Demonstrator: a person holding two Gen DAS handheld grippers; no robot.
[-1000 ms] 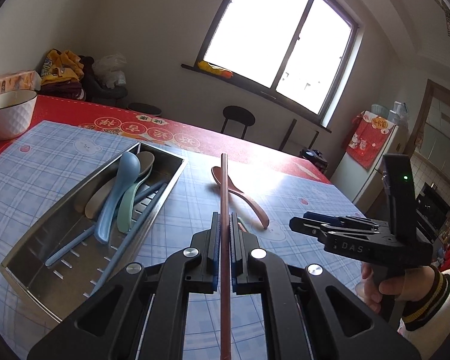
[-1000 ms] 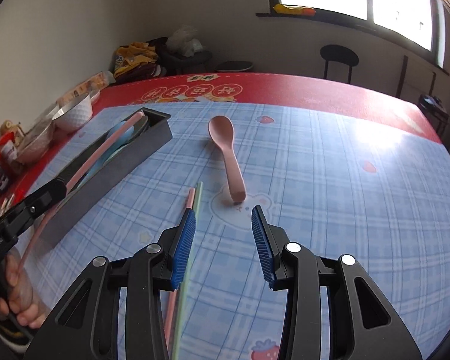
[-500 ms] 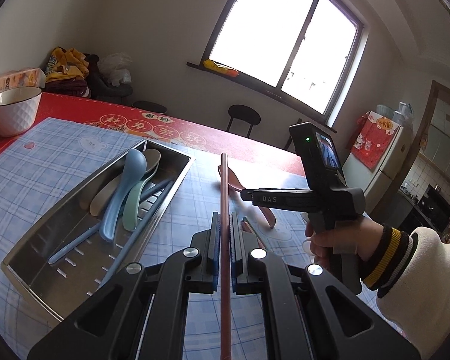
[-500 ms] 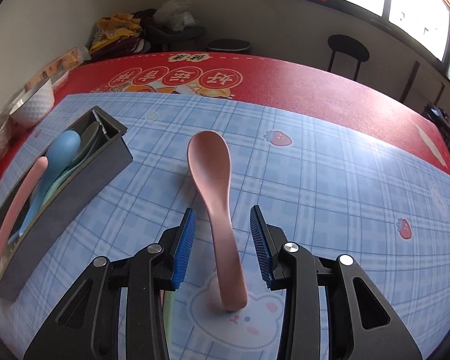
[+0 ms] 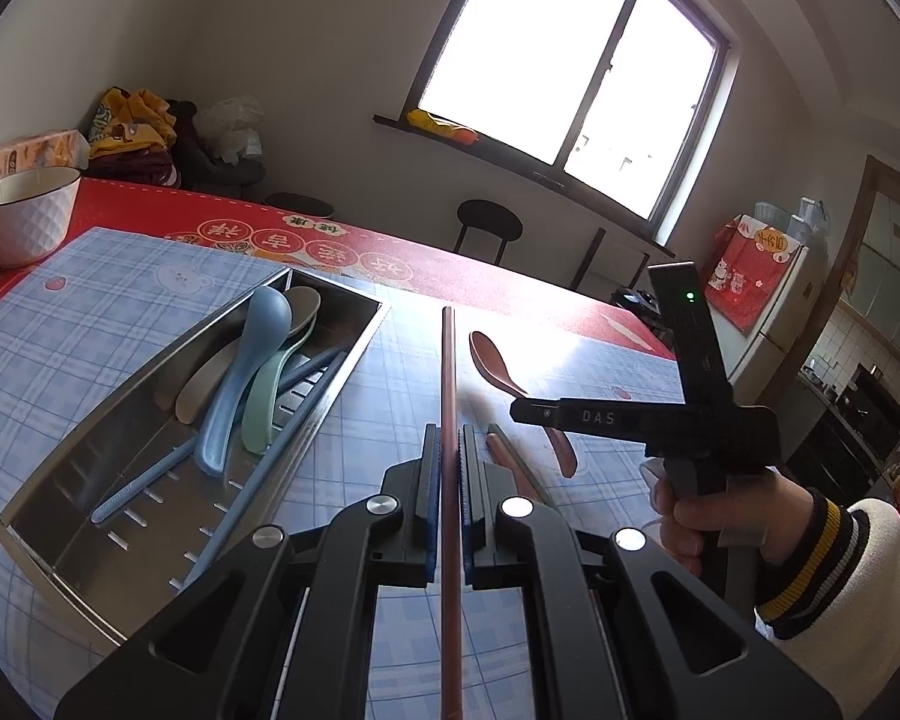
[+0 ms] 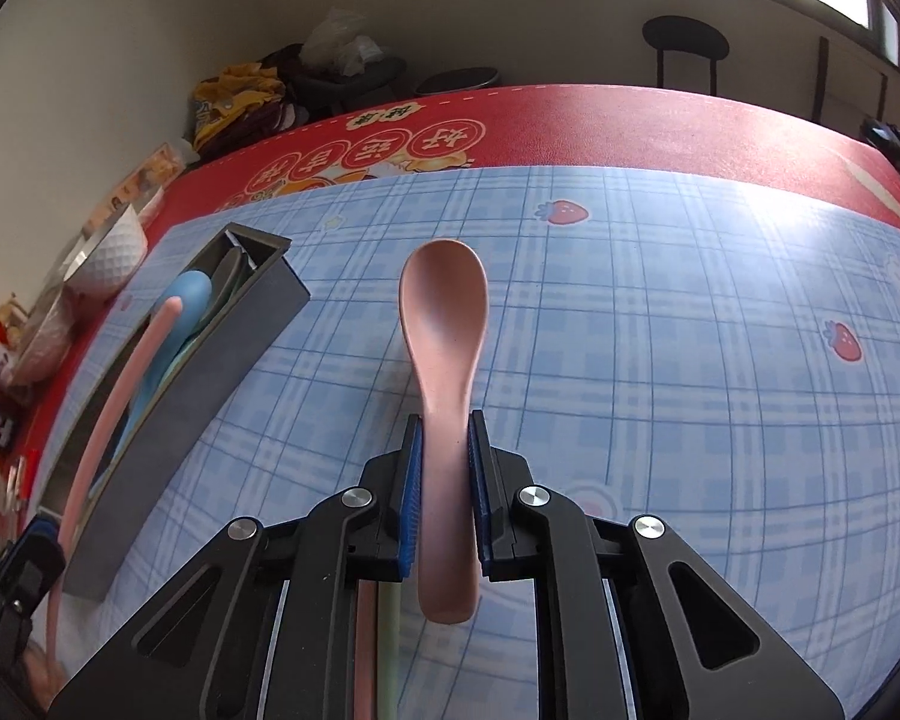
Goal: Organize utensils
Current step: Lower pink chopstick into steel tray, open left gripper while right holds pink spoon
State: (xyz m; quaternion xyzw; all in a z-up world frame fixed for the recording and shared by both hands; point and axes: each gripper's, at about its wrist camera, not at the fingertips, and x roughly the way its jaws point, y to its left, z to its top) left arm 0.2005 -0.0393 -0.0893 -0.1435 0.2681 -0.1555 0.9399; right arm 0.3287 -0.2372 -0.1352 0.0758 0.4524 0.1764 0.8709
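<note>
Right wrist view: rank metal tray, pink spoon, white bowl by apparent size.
1. metal tray, the longest shape.
2. pink spoon, clamped in the right tongs, which have just been closing; nearness to the lens enlarges it.
3. white bowl, smallest, but far off at the edge, so true size unsure.

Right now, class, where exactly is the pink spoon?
In the right wrist view the pink spoon lies on the blue checked cloth, right of the metal tray, its handle between the right gripper pads, which have just been closing.
</note>
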